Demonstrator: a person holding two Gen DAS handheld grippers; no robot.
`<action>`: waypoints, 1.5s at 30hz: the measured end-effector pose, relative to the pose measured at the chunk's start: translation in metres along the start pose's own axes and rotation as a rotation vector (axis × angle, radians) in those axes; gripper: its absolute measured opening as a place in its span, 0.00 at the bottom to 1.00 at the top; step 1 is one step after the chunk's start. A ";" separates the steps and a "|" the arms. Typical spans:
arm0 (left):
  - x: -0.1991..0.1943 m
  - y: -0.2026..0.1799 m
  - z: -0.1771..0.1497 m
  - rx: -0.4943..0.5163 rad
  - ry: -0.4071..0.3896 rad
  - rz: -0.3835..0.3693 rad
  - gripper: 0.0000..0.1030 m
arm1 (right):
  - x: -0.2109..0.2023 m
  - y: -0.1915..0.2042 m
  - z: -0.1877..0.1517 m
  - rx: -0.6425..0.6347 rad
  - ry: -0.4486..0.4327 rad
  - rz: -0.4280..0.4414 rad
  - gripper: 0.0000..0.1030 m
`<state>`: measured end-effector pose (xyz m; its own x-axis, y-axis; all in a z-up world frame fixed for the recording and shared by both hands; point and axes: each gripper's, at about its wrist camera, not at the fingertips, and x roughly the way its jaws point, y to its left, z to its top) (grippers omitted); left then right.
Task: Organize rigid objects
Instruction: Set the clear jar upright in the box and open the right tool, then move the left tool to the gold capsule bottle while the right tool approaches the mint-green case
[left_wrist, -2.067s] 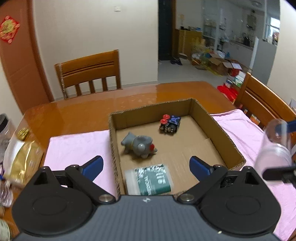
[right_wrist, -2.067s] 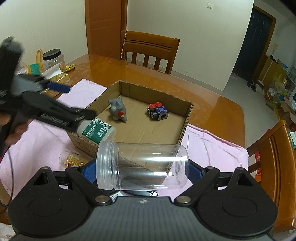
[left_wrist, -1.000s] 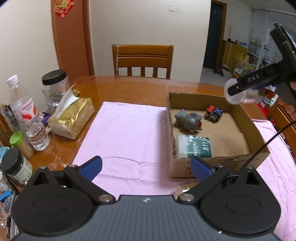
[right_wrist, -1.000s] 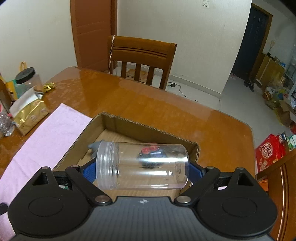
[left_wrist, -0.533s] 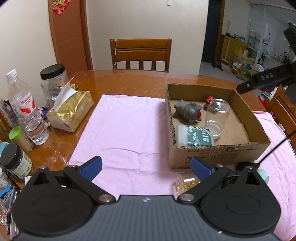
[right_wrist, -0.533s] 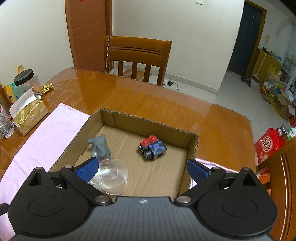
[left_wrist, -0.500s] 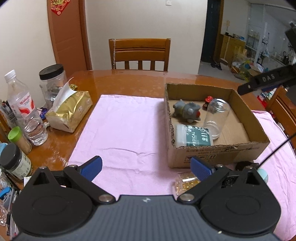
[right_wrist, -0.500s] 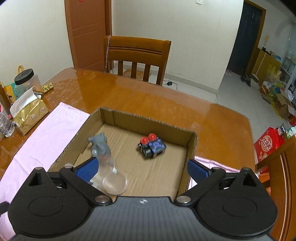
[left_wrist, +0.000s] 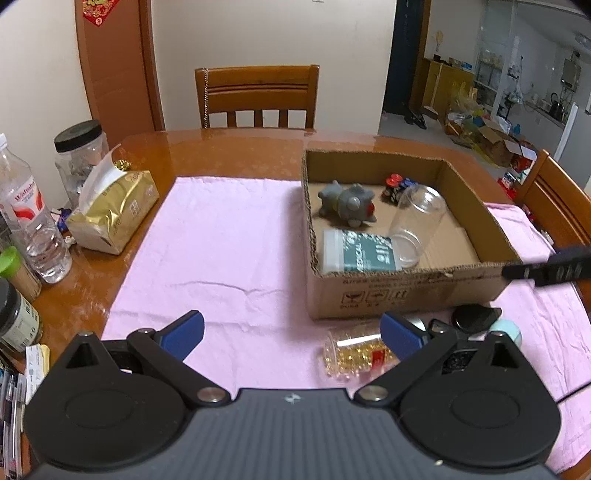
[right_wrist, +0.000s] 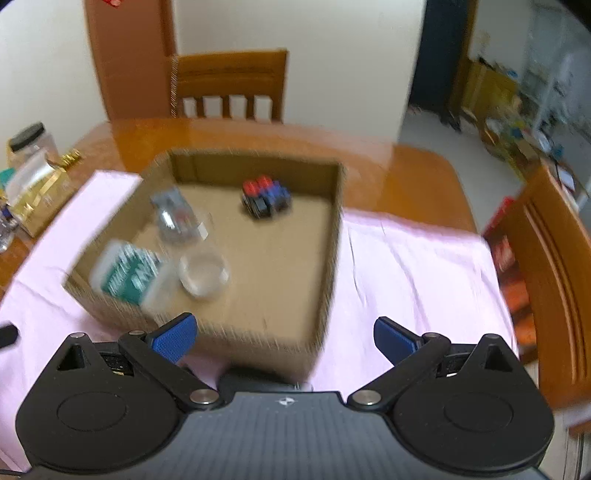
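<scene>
Left wrist view: clear jar (left_wrist: 415, 223) lies (tipped) in cardboard box (left_wrist: 402, 291)

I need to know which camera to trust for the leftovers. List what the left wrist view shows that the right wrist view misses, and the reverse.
Only the left wrist view shows the gold-bead jar, black lid and water bottle. Only the right wrist view shows the pink cloth right of the box, bare. Both show the cardboard box holding the clear jar, green-labelled bottle, grey toy and toy car. Both sets of tongs, left and right, are open.
</scene>
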<state>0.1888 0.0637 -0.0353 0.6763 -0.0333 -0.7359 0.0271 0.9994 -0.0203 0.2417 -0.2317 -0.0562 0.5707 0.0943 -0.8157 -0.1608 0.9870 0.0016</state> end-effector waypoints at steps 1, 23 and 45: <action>0.001 -0.001 -0.001 0.002 0.004 0.000 0.98 | 0.007 -0.003 -0.007 0.019 0.027 -0.003 1.00; 0.022 -0.008 -0.006 0.076 0.066 -0.088 0.98 | 0.050 -0.031 -0.082 0.179 0.163 -0.132 1.00; 0.090 -0.075 -0.008 0.050 0.135 -0.034 0.98 | 0.037 -0.043 -0.102 0.074 0.085 -0.072 1.00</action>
<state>0.2418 -0.0143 -0.1059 0.5696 -0.0630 -0.8195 0.0872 0.9961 -0.0159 0.1879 -0.2841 -0.1457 0.5079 0.0149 -0.8613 -0.0600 0.9980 -0.0181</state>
